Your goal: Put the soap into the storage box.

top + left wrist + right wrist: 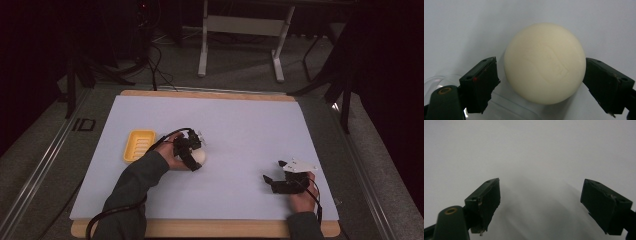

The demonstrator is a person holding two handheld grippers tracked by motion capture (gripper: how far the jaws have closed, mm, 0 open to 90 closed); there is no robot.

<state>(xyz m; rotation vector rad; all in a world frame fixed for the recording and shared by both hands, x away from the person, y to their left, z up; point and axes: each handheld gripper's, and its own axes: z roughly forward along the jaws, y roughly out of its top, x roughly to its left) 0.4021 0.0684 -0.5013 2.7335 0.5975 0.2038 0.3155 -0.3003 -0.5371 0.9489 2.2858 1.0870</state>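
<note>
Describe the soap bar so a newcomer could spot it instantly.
On the white mat covering the table, look left of centre, just right of the yellow soap dish. The soap lies between the left gripper's open fingers: a cream, rounded bar, the only pale lump there.

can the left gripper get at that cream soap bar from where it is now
Probably yes. The left gripper has its jaws open around the soap bar, one on each side with a small gap on the left, and nothing lies between them. The yellow soap dish sits off to the side.
</note>
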